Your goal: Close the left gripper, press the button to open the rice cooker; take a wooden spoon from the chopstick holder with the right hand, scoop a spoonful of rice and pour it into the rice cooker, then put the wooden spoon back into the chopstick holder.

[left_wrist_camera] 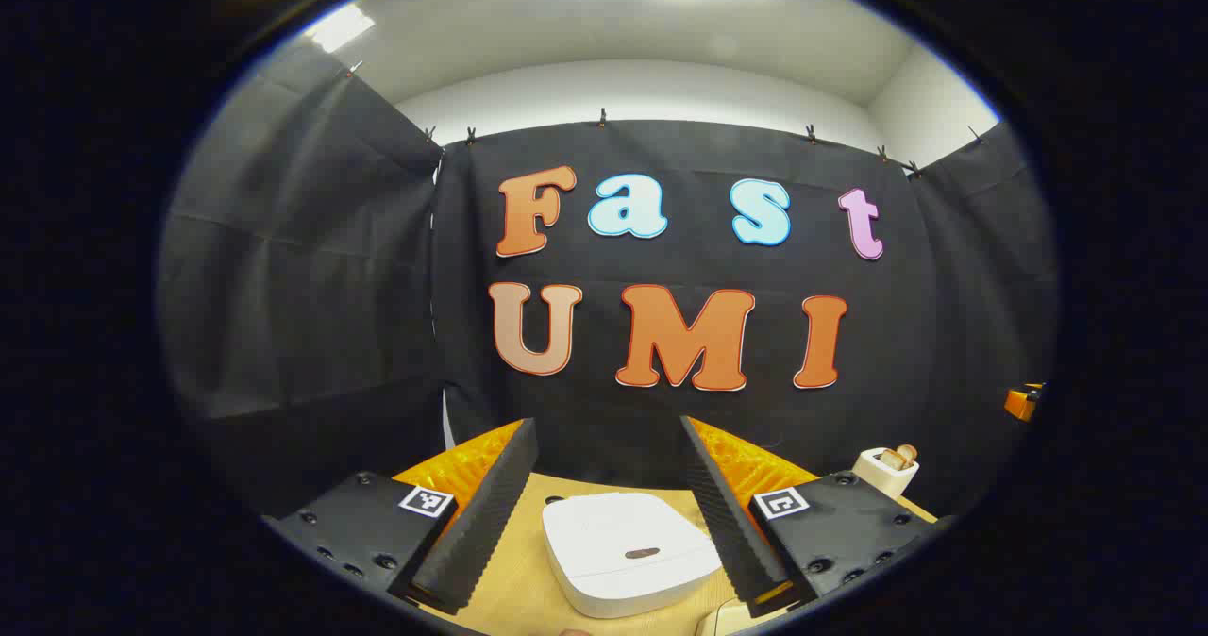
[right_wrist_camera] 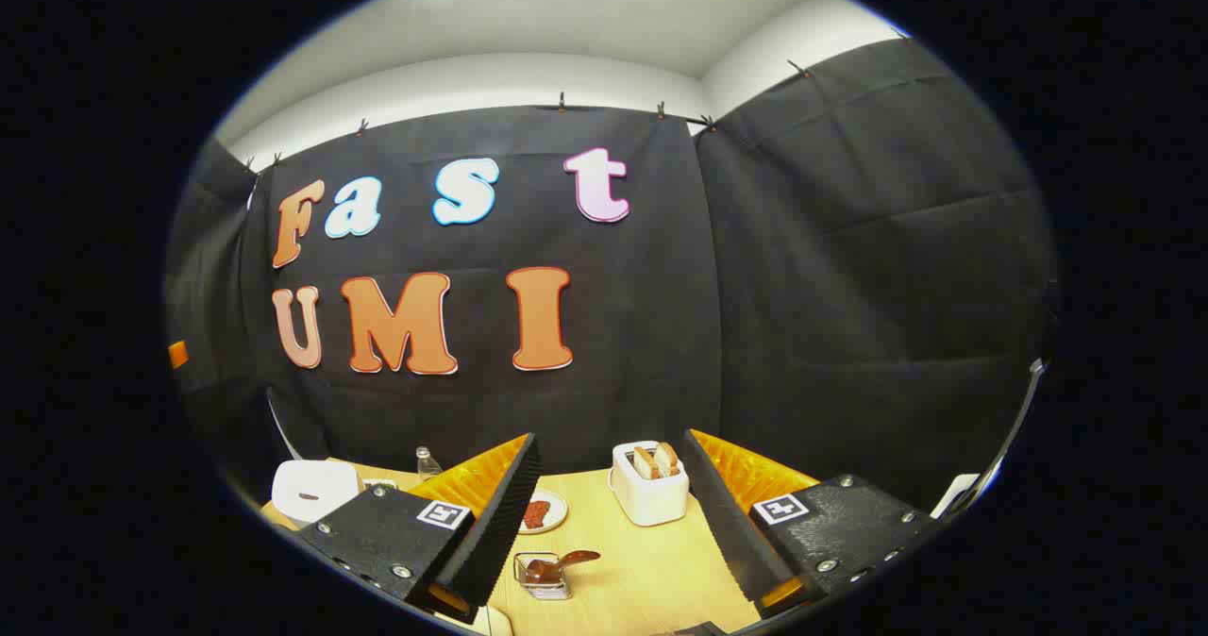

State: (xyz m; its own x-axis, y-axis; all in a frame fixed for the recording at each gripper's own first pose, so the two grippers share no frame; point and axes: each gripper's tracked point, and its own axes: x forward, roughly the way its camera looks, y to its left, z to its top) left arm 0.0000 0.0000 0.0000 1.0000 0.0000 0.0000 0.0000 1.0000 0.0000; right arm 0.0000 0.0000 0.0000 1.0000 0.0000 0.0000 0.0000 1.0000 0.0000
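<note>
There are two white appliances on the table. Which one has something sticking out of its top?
The toaster, with bread slices standing in its slots. The rice cooker has a flat, shut lid with nothing on it, as the left gripper view shows more closely.

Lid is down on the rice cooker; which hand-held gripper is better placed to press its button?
Left. The left hand-held gripper has the rice cooker framed between its open fingers; from the right hand-held gripper it sits far off left.

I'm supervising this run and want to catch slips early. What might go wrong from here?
The left gripper is wide open above the rice cooker; pressing the button unclosed may miss. The wooden spoon lies tilted in its holder, near the toaster, so grabbing may tip it.
</note>
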